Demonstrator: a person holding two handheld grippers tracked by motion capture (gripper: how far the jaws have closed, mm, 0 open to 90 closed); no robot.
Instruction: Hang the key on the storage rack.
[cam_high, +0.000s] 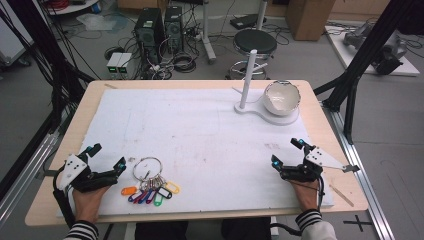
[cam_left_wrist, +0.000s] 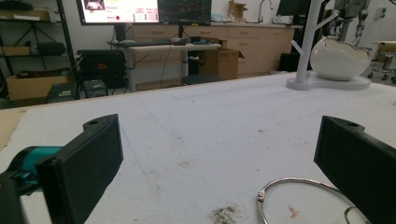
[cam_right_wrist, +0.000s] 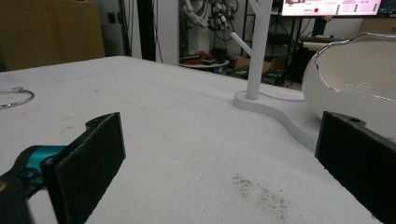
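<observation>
A large metal key ring (cam_high: 147, 168) lies on the white mat near the front left, with several coloured key tags (cam_high: 150, 193) fanned out below it. My left gripper (cam_high: 107, 157) rests open just left of the ring, nothing between its jaws; the left gripper view shows the ring (cam_left_wrist: 299, 196) low beside the right jaw. My right gripper (cam_high: 288, 152) stands open at the front right, empty. A white stand with an upright post (cam_high: 247, 80) and an egg-shaped white bowl (cam_high: 282, 98) sits at the back right; the right gripper view has the bowl (cam_right_wrist: 355, 70) close ahead.
The white mat (cam_high: 200, 135) covers most of the wooden table (cam_high: 320, 125). A thin wooden stick (cam_high: 341, 195) lies near the table's front right corner. Beyond the far edge stand a stool (cam_high: 255, 42) and computer towers (cam_high: 159, 30) among cables.
</observation>
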